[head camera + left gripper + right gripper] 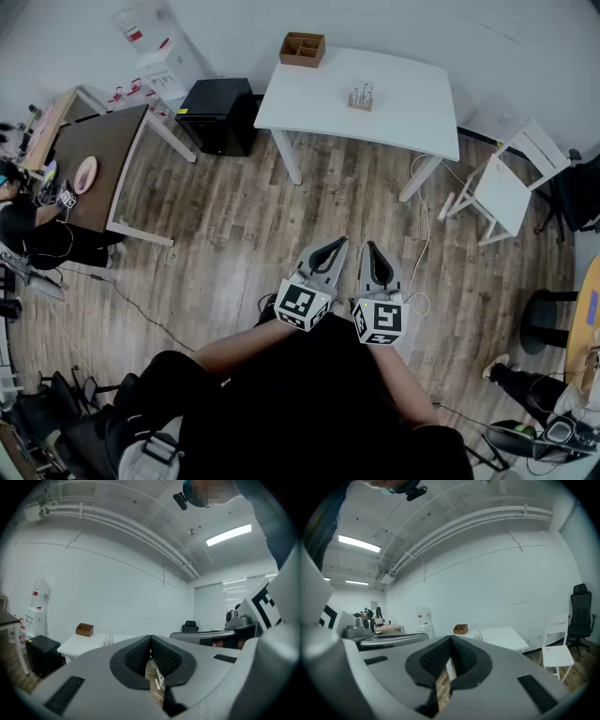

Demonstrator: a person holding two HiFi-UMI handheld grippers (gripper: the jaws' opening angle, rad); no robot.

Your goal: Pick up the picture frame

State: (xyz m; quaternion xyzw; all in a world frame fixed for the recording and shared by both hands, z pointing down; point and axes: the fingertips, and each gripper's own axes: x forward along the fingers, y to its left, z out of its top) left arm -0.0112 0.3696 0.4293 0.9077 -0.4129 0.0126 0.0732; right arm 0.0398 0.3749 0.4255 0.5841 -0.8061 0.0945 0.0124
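No picture frame can be made out in any view. A person holds both grippers side by side at waist height over the wooden floor, pointing level toward a white table [403, 103]. My left gripper [335, 243] is shut, its tips meeting with nothing between them, as the left gripper view confirms [150, 637]. My right gripper [372, 246] is likewise shut and holds nothing [450, 638]. On the table stand a brown wooden box [302, 49] at the far left corner and a small rack-like object [361, 97] near the middle. Both grippers are well short of the table.
A black cabinet [217, 114] stands left of the table, with a water dispenser [159, 56] behind it. A brown desk [98, 159] with a seated person [19, 225] is at the far left. A white chair [502, 192] stands to the right, and cables trail across the floor.
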